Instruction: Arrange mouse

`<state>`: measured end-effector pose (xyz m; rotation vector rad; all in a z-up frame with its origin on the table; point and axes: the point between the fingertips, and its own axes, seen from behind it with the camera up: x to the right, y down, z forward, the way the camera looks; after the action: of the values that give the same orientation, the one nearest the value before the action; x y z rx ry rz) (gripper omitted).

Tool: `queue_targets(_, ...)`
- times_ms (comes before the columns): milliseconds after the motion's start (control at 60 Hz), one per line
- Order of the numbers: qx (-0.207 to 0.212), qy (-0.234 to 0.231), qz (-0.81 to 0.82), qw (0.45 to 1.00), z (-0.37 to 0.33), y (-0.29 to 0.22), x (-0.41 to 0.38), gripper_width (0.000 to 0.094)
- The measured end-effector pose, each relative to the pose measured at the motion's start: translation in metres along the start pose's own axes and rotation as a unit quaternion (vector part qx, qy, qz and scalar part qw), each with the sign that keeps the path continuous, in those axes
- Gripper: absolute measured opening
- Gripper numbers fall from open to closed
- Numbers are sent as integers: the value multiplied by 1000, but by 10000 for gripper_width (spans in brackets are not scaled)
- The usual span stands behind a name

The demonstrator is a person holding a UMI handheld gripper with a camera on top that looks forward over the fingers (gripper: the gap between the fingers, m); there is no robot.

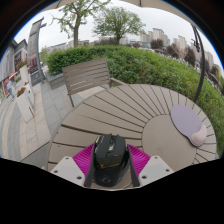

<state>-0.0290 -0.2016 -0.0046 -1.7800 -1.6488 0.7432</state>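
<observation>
gripper view: the claw [110, 165] is clenched on a black mouse [109, 153], both pink pads [84, 157] pressing its sides, above a round slatted wooden surface [120, 115]. ahead to the right lies a grey mouse pad [187, 124]; beyond stands a wooden chair [87, 76].

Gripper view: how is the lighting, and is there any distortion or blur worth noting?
Gripper view: soft, even daylight with no hard shadows or glare; strong fisheye bends the round slatted table and hedge; the black mouse between the gripper fingers looks reasonably sharp.
</observation>
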Motion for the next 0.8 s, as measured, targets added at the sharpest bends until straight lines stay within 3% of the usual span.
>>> queue_targets(233, 27, -36, 22, 999, -82, -85, 57, 547)
queue_targets(433, 64, 13, -37, 997, -80, -166, 193, 547)
queue_targets(600, 39, 58, -35, 997, -10, -158, 296, 547)
queue_targets(800, -3, 60, -23, 998, 71, -94, 358, 561)
